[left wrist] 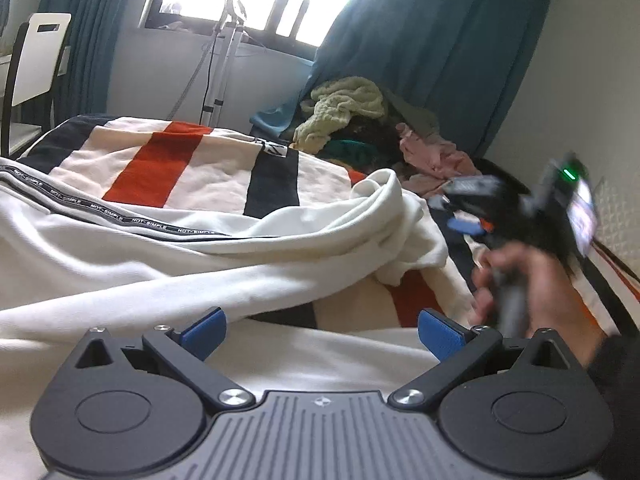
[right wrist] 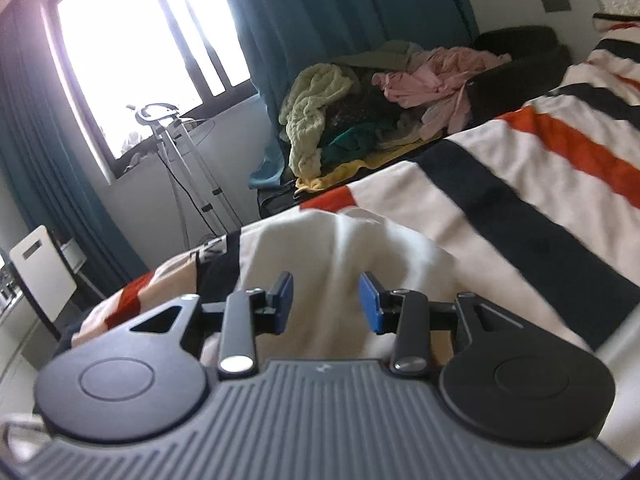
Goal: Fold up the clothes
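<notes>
1. The white cotton-like sweatshirt [left wrist: 200,264] looks soft, matt and smooth, with a woven black printed tape along it.
2. Under the sweatshirt, the striped cream, orange and navy blanket [right wrist: 520,184] looks fleecy and matt.
3. Beyond the blanket, the pale green knitted garment [right wrist: 312,104] looks coarse and nubbly.
4. The left gripper [left wrist: 320,330] has matt black plastic arms, shiny metal screws, textured blue pads [left wrist: 438,334] and a ribbed grey body.
5. The teal curtains [left wrist: 420,40] behind the blanket are matt cloth.

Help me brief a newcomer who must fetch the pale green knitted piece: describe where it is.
Find the teal curtain beside the window; a heap of clothes lies at its foot, past the striped blanket. The pale green knit drapes down the heap's window side, fluffier and lighter than the pink garment beside it.
</notes>
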Demonstrator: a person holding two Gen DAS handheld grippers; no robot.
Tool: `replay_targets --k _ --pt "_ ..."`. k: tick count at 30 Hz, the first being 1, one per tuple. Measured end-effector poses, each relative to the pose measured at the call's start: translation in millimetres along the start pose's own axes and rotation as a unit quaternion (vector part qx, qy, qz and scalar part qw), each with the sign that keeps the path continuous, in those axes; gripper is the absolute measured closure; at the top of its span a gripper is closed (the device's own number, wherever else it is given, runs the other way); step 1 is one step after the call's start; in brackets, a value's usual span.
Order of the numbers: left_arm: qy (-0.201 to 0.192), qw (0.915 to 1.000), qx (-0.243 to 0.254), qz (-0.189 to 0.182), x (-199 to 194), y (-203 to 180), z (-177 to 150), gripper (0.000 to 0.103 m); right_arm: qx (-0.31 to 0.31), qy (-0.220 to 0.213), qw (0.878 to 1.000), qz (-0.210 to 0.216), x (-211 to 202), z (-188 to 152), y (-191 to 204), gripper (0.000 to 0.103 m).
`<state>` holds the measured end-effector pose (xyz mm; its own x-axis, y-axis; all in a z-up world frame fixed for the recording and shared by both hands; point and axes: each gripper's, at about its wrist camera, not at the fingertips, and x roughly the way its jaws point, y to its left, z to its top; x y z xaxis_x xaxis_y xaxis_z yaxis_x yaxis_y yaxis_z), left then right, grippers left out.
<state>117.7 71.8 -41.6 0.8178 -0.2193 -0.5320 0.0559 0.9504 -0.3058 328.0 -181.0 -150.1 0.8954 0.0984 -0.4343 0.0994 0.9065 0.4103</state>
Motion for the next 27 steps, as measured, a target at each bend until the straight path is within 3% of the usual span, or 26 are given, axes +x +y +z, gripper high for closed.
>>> replay_targets --k 6,9,10,11,12,17,19,21,24,27 --pt "0.042 0.9983 -0.040 0.002 36.2 17.1 -3.9 0.000 0.021 0.055 0.996 -0.063 84.0 6.6 11.5 0.062" --pt "0.043 0.9977 -0.052 0.003 45.5 26.9 -7.9 0.000 0.029 0.073 0.992 -0.097 116.2 3.8 12.3 0.066" --pt "0.043 0.9978 -0.051 0.006 48.1 29.0 -8.8 0.000 0.026 0.072 0.992 -0.097 122.1 5.2 15.7 0.084" --pt "0.044 0.9977 -0.050 0.010 50.8 30.8 -9.4 0.000 0.026 0.065 0.993 -0.098 122.8 8.5 21.7 0.092" --pt "0.045 0.9976 -0.052 0.012 52.8 32.8 -9.7 0.000 0.024 0.057 0.993 -0.098 122.4 12.6 28.3 0.093" --pt "0.035 0.9967 -0.073 0.006 53.7 40.0 -5.0 0.000 -0.011 -0.055 0.998 -0.032 69.6 58.2 78.8 0.095" --pt "0.024 0.9970 -0.073 -0.001 48.3 40.2 -3.3 0.000 -0.017 -0.112 0.994 0.006 32.1 74.9 94.2 0.095" --pt "0.017 0.9977 -0.066 -0.002 42.5 38.1 -2.4 0.000 -0.041 -0.146 0.988 0.008 -0.4 77.3 96.8 0.095" --pt "0.007 0.9978 -0.066 -0.001 33.5 39.0 -0.9 0.000 -0.075 -0.155 0.985 -0.011 -32.0 60.7 76.3 0.095" --pt "-0.008 0.9968 -0.079 0.004 23.6 48.1 0.4 0.000 -0.061 -0.116 0.991 -0.027 -56.1 29.4 31.1 0.095"
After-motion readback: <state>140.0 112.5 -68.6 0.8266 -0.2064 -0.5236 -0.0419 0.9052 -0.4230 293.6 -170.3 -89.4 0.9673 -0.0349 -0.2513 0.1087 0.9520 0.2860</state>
